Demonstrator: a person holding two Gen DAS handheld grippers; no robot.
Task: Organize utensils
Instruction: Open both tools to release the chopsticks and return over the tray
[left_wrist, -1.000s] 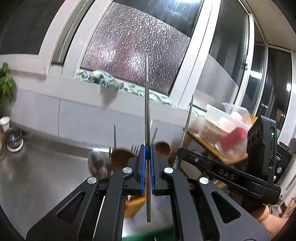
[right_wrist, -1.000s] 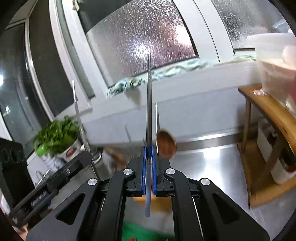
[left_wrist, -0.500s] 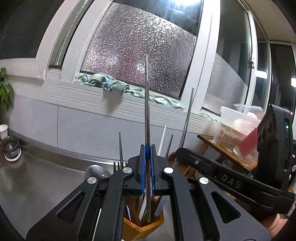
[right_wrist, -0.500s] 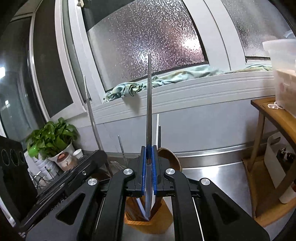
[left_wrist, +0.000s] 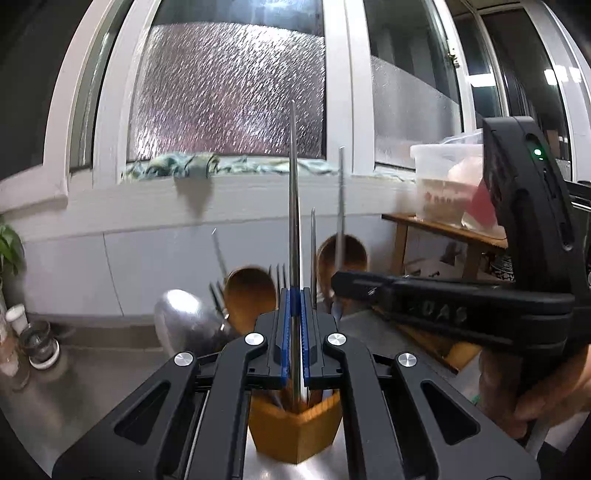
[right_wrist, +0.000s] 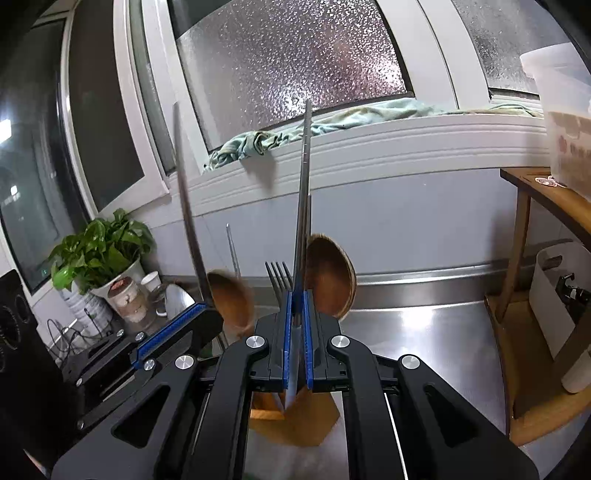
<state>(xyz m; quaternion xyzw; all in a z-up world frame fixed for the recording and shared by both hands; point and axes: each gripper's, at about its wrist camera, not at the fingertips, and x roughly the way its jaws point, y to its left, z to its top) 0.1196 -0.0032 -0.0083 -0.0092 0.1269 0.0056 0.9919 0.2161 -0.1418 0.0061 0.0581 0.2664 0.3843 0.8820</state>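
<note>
My left gripper (left_wrist: 293, 295) is shut on a thin metal utensil handle (left_wrist: 293, 192) held upright, its lower end inside the wooden utensil holder (left_wrist: 295, 432). My right gripper (right_wrist: 297, 299) is shut on a second thin metal utensil (right_wrist: 305, 177), its lower end at the holder (right_wrist: 295, 421). The holder has wooden spoons (left_wrist: 251, 295), a fork (right_wrist: 279, 275) and a metal ladle (left_wrist: 181, 317) standing in it. The right gripper (left_wrist: 443, 306) shows at the right of the left wrist view; the left gripper (right_wrist: 173, 328) shows at the left of the right wrist view.
The holder stands on a steel counter (right_wrist: 424, 332) under a frosted window (right_wrist: 288, 66). A potted plant (right_wrist: 99, 251) and cups stand at the left. A wooden shelf (right_wrist: 535, 229) with a plastic box (left_wrist: 447, 184) is at the right.
Both grippers have lowered their utensils toward the holder, and the lower ends now sit inside it. The holder appears closer and lower in both views.
</note>
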